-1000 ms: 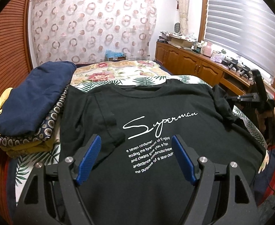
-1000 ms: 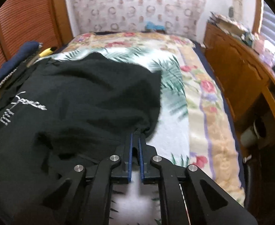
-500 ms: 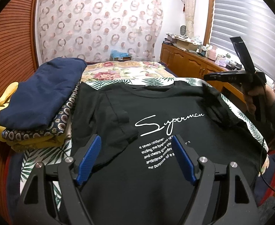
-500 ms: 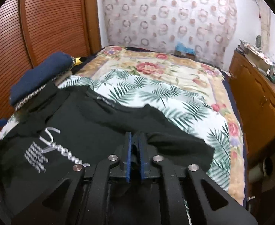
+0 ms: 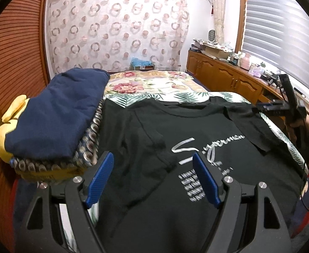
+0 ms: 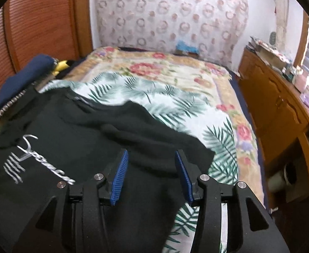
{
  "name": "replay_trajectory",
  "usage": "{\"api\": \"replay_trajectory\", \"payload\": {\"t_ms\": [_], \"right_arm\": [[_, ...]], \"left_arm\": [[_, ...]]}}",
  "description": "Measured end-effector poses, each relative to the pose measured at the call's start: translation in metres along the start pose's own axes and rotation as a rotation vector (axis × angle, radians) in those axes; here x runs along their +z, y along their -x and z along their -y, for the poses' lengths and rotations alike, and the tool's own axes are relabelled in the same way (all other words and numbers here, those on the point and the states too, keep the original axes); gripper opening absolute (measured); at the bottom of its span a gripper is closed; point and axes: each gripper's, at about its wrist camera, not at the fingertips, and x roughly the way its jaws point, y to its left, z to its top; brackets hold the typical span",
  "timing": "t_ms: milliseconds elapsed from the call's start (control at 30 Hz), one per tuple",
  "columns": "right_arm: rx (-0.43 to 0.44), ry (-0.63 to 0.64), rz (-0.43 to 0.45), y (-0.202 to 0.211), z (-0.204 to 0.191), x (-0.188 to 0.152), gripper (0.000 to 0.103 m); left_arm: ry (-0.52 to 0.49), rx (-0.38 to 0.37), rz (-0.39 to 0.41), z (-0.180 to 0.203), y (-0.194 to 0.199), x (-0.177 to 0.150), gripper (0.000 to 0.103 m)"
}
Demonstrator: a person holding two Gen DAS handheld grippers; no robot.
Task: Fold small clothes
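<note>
A black T-shirt (image 5: 175, 151) with white "Superman" lettering lies face up on the bed, both sleeves folded inward over its chest. My left gripper (image 5: 153, 166) is open and empty, hovering above the shirt's left side near the folded left sleeve. My right gripper (image 6: 151, 164) is open and empty above the folded right sleeve (image 6: 154, 130); it also shows at the right edge of the left wrist view (image 5: 281, 107). The shirt (image 6: 59, 147) fills the lower left of the right wrist view.
A stack of folded clothes (image 5: 55, 118), navy on top with yellow and patterned pieces, sits at the shirt's left. The leaf and flower bedspread (image 6: 175, 84) stretches behind. A wooden cabinet (image 6: 281, 109) with clutter runs along the right; a wooden slatted wall (image 5: 11, 63) stands left.
My right gripper carried the right sleeve inward over the shirt, then opened and let it go. My left gripper stayed open and drifted left over the shirt.
</note>
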Motion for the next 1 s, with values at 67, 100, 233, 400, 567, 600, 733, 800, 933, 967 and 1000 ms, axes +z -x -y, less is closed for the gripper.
{"api": "replay_trajectory", "payload": {"t_ms": [67, 100, 233, 400, 567, 600, 733, 800, 933, 967, 1000], "right_arm": [[0.006, -0.008, -0.024, -0.011, 0.004, -0.007, 0.048], [0.011, -0.01, -0.032, -0.015, 0.005, -0.01, 0.048], [0.023, -0.003, -0.052, -0.03, 0.005, -0.018, 0.048], [0.034, -0.003, -0.036, -0.035, 0.007, -0.021, 0.049], [0.046, -0.012, -0.037, -0.035, 0.008, -0.021, 0.05], [0.046, -0.012, -0.037, -0.035, 0.008, -0.021, 0.05], [0.047, -0.013, -0.037, -0.035, 0.009, -0.022, 0.05], [0.049, -0.014, -0.037, -0.035, 0.009, -0.022, 0.05], [0.047, -0.013, -0.037, -0.035, 0.009, -0.022, 0.051], [0.047, -0.013, -0.037, -0.035, 0.008, -0.022, 0.051], [0.047, -0.012, -0.037, -0.035, 0.008, -0.022, 0.051]], "left_arm": [[-0.011, 0.013, -0.009, -0.007, -0.007, 0.009, 0.078], [-0.018, 0.018, -0.014, -0.01, -0.011, 0.013, 0.078], [-0.039, 0.034, -0.04, -0.022, -0.029, 0.032, 0.076], [-0.066, 0.039, -0.099, -0.033, -0.059, 0.053, 0.068], [-0.105, 0.057, -0.173, -0.039, -0.091, 0.074, 0.049], [-0.115, 0.061, -0.189, -0.041, -0.097, 0.078, 0.046], [-0.155, 0.091, -0.248, -0.043, -0.121, 0.09, 0.039], [-0.176, 0.108, -0.28, -0.044, -0.132, 0.092, 0.038], [-0.195, 0.148, -0.333, -0.048, -0.148, 0.092, 0.038], [-0.198, 0.153, -0.341, -0.047, -0.151, 0.093, 0.038], [-0.205, 0.161, -0.351, -0.047, -0.153, 0.093, 0.038]]}}
